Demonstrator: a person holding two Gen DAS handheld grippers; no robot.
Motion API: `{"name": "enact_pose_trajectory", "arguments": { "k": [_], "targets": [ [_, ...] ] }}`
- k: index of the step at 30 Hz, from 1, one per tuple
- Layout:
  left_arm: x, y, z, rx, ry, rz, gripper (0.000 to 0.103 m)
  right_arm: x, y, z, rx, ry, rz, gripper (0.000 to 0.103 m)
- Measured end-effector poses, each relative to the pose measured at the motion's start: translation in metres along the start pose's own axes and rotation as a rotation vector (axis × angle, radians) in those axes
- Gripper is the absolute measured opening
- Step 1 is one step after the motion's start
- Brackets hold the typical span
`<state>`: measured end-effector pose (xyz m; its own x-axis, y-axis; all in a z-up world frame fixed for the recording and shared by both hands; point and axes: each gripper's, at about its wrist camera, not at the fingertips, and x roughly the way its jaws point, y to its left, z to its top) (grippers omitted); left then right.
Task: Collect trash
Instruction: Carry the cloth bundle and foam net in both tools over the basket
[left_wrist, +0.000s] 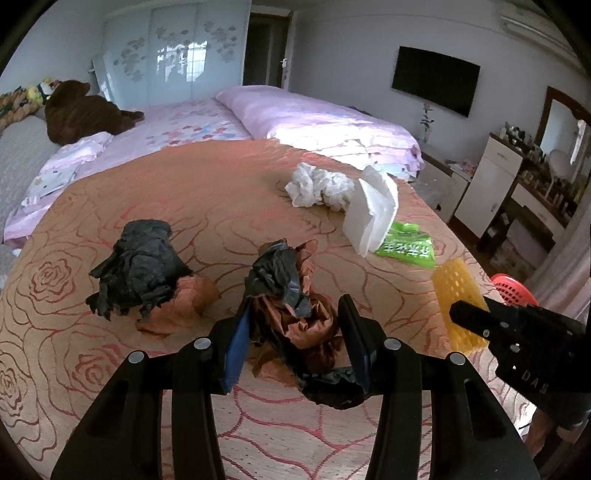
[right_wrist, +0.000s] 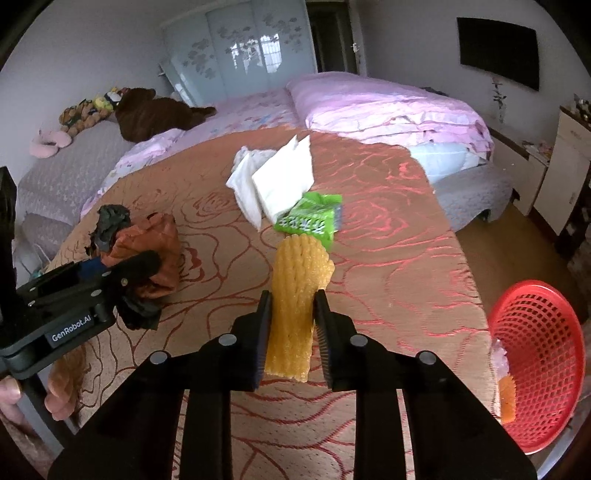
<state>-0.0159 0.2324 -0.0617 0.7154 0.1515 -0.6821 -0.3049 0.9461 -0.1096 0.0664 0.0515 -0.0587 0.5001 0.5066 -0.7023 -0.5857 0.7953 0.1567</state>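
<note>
My left gripper (left_wrist: 295, 325) is shut on a crumpled black and brown paper wad (left_wrist: 291, 314) on the rose-patterned bedspread (left_wrist: 184, 192); the wad also shows in the right wrist view (right_wrist: 147, 240). My right gripper (right_wrist: 293, 317) is shut on a yellow foam net sleeve (right_wrist: 299, 291), seen at the right of the left wrist view (left_wrist: 458, 295). A second black and brown wad (left_wrist: 144, 273) lies to the left. White crumpled tissue (left_wrist: 317, 184), white folded paper (left_wrist: 369, 210) and a green wrapper (left_wrist: 406, 247) lie farther back.
A red mesh basket (right_wrist: 546, 354) with some scraps in it stands off the bed's right edge. Pink quilts (left_wrist: 314, 118) and a brown plush bear (left_wrist: 81, 114) lie at the far end. A dresser (left_wrist: 517, 184) stands at the right wall.
</note>
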Motion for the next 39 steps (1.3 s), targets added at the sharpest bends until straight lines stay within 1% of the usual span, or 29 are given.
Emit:
{"name": "enact_pose_trajectory", "arguments": {
  "k": [14,24,39],
  "targets": [
    [-0.011,-0.033,0.000,0.067,-0.032,-0.034,0.045,-0.029,-0.020,0.003,0.035,-0.069,-0.042,0.023],
    [-0.014,-0.043,0.000,0.087,-0.036,-0.057,0.045,-0.039,-0.033,0.005,0.061,-0.092,-0.053,0.023],
    [-0.016,-0.069,0.000,0.135,-0.042,-0.095,0.045,-0.057,-0.053,0.007,0.104,-0.130,-0.078,0.023]
  ]
}}
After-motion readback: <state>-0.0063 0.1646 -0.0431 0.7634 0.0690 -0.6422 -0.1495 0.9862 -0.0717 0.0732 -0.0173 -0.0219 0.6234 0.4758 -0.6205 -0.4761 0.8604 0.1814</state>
